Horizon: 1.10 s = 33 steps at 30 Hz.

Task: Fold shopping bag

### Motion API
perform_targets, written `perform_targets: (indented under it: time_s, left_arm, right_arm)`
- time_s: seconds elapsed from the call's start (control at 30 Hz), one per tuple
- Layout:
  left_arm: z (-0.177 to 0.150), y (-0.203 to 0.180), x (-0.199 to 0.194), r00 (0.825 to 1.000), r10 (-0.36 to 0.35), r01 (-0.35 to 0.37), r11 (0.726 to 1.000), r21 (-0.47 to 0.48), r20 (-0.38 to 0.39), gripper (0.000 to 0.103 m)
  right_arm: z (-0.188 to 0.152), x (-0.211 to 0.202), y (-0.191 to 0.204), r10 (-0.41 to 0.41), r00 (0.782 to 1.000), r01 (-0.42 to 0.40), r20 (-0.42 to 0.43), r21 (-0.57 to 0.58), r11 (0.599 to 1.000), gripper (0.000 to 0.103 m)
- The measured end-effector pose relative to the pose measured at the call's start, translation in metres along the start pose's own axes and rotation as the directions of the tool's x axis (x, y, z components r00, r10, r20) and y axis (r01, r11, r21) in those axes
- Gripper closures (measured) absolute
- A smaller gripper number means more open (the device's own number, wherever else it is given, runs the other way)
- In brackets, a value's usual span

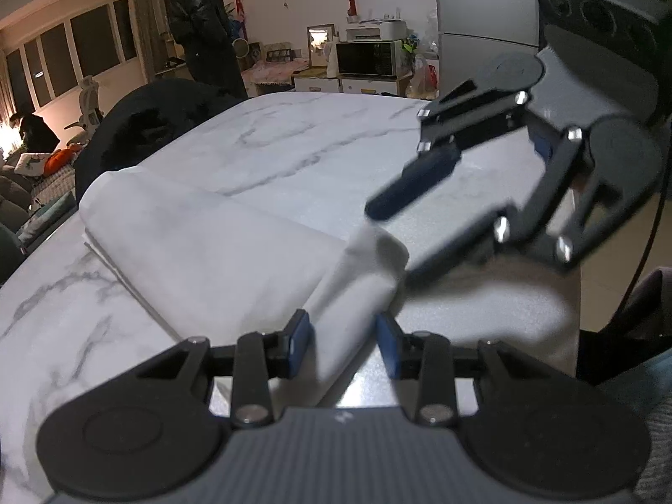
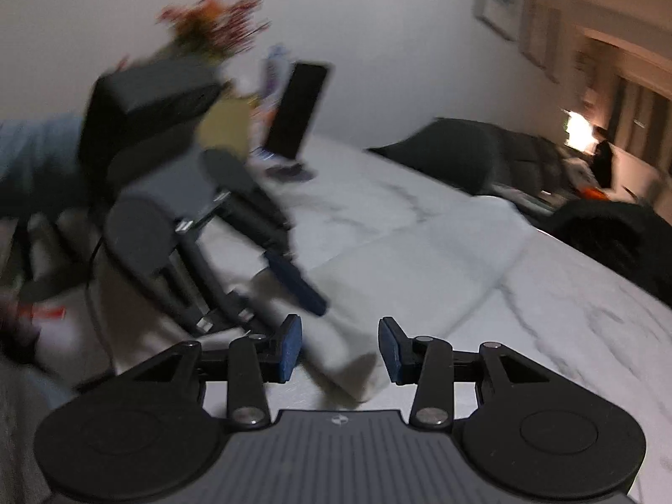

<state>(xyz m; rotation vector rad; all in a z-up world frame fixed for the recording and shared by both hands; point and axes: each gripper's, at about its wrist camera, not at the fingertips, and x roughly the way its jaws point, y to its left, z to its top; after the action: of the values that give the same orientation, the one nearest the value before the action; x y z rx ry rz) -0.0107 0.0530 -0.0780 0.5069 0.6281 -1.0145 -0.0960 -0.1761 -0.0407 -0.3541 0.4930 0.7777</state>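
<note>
A white shopping bag (image 1: 218, 252) lies partly folded flat on the marble table (image 1: 319, 147). Its near end is bunched into a narrow band that runs between the blue pads (image 1: 300, 342) of my left gripper (image 1: 344, 342), which is open. My right gripper (image 1: 395, 239) comes in from the right, open, its fingers either side of the raised bag corner. In the right wrist view the bag (image 2: 420, 260) stretches away, one corner sitting between the spread pads of the right gripper (image 2: 340, 350). The left gripper (image 2: 285, 315) is blurred at the left.
A dark coat (image 1: 155, 126) hangs over a chair at the table's far left edge. A person in black (image 1: 206, 25) stands beyond it. A phone on a stand (image 2: 298, 113) and blurred flowers (image 2: 214, 29) sit at the table's far end by the wall.
</note>
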Motion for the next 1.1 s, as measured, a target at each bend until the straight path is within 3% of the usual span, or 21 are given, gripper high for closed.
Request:
perform_targets:
  time_s: [0.27, 0.5, 0.77, 0.93, 1.1]
  left_arm:
    - [-0.006, 0.009, -0.003, 0.998, -0.049, 0.049, 0.999, 0.008, 0.026, 0.071]
    - [-0.011, 0.022, -0.005, 0.993, -0.104, 0.105, 0.994, -0.023, 0.051, 0.071]
    - [-0.010, 0.031, -0.005, 0.987, -0.152, 0.154, 0.987, -0.039, 0.045, 0.071]
    - [-0.011, 0.037, -0.005, 0.983, -0.172, 0.175, 0.983, -0.060, 0.056, 0.071]
    - [-0.012, 0.042, -0.003, 0.981, -0.182, 0.188, 0.979, -0.083, 0.071, 0.071]
  right_arm:
    - [0.003, 0.019, -0.007, 0.040, 0.993, -0.053, -0.107, -0.113, 0.992, 0.065]
    - [0.004, 0.022, -0.013, 0.063, 0.989, -0.085, -0.137, -0.165, 0.983, 0.067]
    - [0.010, 0.028, -0.010, 0.071, 0.977, -0.134, -0.201, -0.321, 0.937, 0.070]
    - [0.008, 0.036, -0.026, 0.133, 0.974, -0.175, -0.183, -0.238, 0.955, 0.070]
    - [0.003, 0.044, -0.052, 0.215, 0.968, -0.221, -0.129, -0.033, 0.975, 0.068]
